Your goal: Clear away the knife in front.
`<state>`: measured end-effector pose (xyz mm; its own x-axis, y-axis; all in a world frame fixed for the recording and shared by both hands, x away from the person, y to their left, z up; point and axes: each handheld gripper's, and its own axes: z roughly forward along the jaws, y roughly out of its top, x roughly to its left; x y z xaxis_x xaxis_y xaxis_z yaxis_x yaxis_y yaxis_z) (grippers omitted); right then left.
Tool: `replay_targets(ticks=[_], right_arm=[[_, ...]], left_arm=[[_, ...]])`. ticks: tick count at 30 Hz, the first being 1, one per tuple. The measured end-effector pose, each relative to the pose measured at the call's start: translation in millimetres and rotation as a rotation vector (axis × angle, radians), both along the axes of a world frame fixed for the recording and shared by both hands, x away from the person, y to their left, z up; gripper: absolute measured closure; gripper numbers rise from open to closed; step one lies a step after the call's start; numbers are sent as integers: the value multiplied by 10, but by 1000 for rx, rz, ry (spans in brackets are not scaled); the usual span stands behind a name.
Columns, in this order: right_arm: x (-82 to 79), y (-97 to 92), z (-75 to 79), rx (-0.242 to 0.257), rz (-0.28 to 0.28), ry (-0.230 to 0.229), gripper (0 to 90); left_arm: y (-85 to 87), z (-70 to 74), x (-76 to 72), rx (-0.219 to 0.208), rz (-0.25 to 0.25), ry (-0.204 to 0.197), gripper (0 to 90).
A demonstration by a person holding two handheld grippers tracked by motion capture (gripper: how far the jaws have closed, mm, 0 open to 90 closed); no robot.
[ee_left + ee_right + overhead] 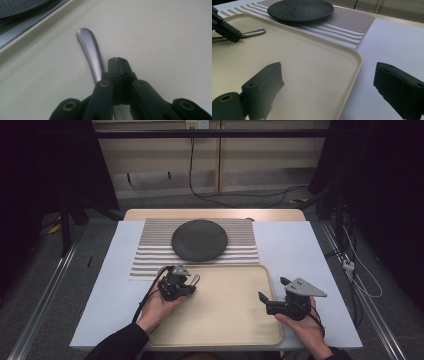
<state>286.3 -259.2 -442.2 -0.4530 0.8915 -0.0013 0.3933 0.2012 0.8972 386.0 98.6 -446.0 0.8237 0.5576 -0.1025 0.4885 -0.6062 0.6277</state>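
Note:
A metal utensil's handle (89, 47) lies on the cream tray (227, 325) near its far left corner. My left gripper (116, 60) is closed tight over that handle, its pads meeting at the tips, and the rounded end sticks out beyond them. In the right gripper view the handle (253, 33) runs out on both sides of the left gripper (232, 35). In the high view the left gripper (188, 286) sits low on the tray. My right gripper (272, 288) hovers open over the tray's right edge (355, 53), nothing between its jaws.
A dark round plate (199, 240) rests on a striped placemat (150, 257) just beyond the tray. Both lie on a white table cover (300, 250). Cables trail across the floor behind the table and at its right side.

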Motion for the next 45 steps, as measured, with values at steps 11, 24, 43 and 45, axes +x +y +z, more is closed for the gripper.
replay_targets(ticks=[11,24,43,45], right_arm=[[-3,0,3,1,2,-3,84],[-4,-3,4,2,2,-3,84],[3,2,4,2,3,-1,84],[2,3,4,2,4,-1,84]], left_arm=[[59,26,0,40,20,-5,900],[131,40,-16,57,35,-5,900],[282,55,-25,70,55,1,900],[289,56,-24,70,58,3,900]])
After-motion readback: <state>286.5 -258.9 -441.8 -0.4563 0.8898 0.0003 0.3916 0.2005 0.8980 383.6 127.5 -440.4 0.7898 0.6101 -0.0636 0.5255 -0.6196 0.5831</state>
